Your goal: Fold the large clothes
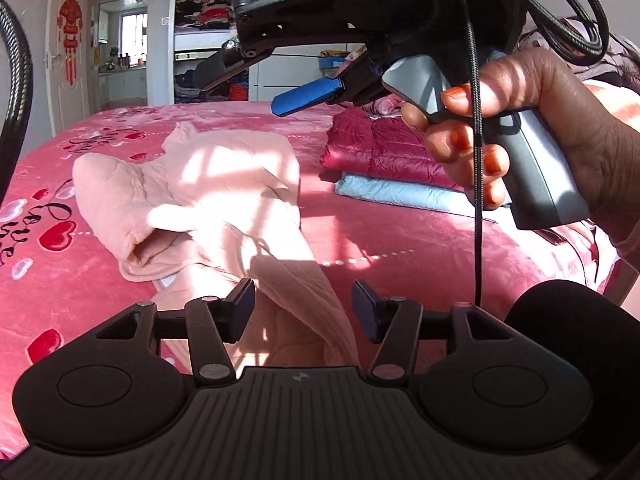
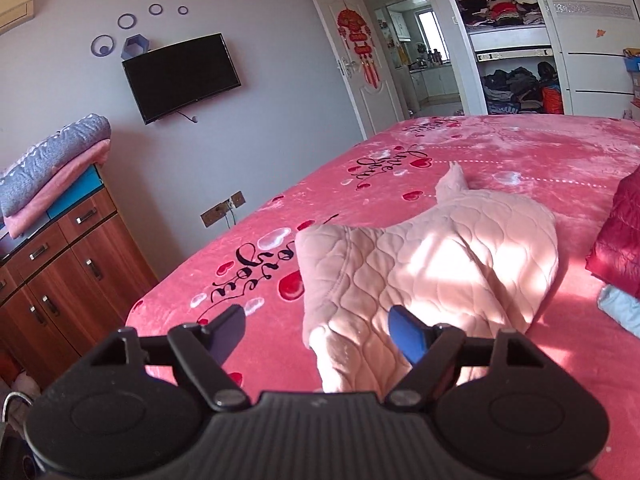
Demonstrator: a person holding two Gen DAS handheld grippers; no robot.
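Observation:
A pale pink quilted garment [image 1: 200, 184] [image 2: 440, 252] lies crumpled on the bed's pink heart-print cover [image 1: 400, 240] [image 2: 500, 148]. In the left wrist view my left gripper [image 1: 303, 308] is open just above the garment's near end, and a strip of the cloth runs between its fingers without being pinched. My right gripper [image 2: 316, 332] is open too, with the garment's near edge below its gap. The left wrist view also shows the right gripper [image 1: 266, 82] from the side, held high over the bed by a hand [image 1: 520, 132].
A folded maroon padded jacket [image 1: 380, 148] [image 2: 616, 232] sits on a folded light blue garment [image 1: 400, 192] [image 2: 620, 308] to the right. A wooden cabinet [image 2: 68, 272] with stacked blankets stands left of the bed. A wall TV [image 2: 180, 76], a door and open wardrobe shelves [image 2: 512, 84] lie beyond.

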